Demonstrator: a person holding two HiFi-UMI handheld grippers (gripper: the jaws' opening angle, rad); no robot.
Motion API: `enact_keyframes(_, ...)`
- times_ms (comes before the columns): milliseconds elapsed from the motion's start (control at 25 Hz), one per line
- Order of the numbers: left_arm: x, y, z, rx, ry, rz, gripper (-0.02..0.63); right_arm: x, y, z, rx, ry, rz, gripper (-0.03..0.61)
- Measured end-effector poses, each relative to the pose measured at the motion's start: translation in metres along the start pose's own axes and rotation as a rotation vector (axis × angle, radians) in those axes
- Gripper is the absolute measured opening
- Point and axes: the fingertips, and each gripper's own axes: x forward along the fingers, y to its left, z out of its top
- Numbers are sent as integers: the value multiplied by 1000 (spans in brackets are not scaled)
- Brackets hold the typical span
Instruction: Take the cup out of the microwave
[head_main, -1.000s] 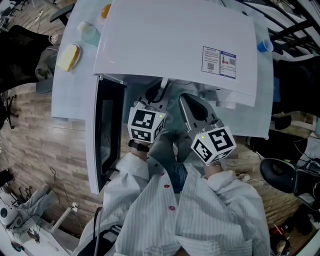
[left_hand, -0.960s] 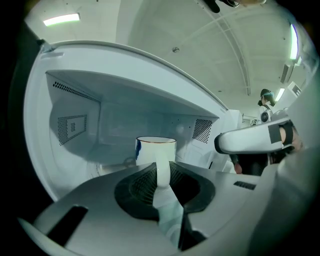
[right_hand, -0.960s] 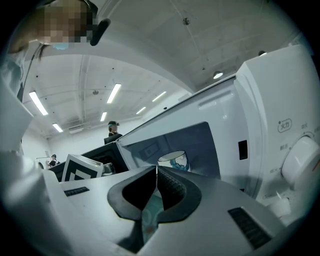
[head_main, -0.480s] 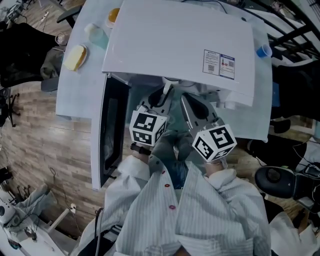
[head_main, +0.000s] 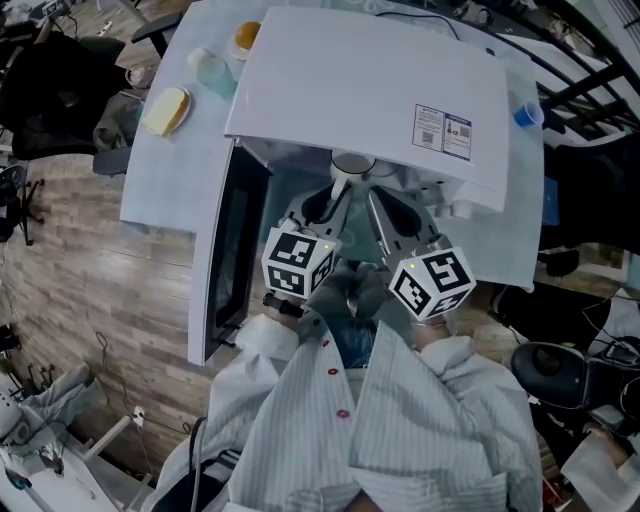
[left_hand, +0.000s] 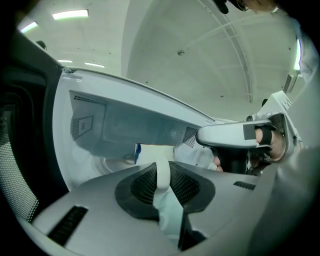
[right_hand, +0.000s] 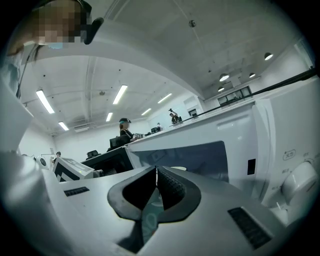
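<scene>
Under the front lip of the microwave (head_main: 370, 80), at centre of the head view: a white cup (head_main: 352, 165), rim now peeping out into the open. Lay wholly hidden beneath that white top a second ago. Has since come forward toward the mouth of the oven, drawn along by the left gripper (left_hand: 163, 181), though perhaps helped into sight by the camera's own tilt. Reads as extraction under way but unfinished: at the threshold of the cavity, not yet clear of it, with the open door (head_main: 232, 250) standing dark at left of frame and nothing blocking the way out.

Left claw: about half closed, ribbed pads (left_hand: 142, 186) clamped on a thin white upright strip. Taken to be the cup's handle or wall; cannot tell which from the left gripper view alone. Looks a firm pinch, strip held square between both pads.

Right gripper (right_hand: 156, 184): pads together at the tips, nothing between them. Hangs just beside the left one, right of centre in the head view, pointed at the oven front near the dial (right_hand: 299, 186). Touches neither cup nor oven, so far as shown.
</scene>
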Motion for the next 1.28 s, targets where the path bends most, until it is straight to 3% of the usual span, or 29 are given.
enact_keyframes(520,-40,-22,4,-15,-4,-39,69,-7,14,13,-45,-17,31,37)
enact_keyframes(1280,-94,-48,65,30,-150,-90,69,-37,32,42,-76,-87,44,37)
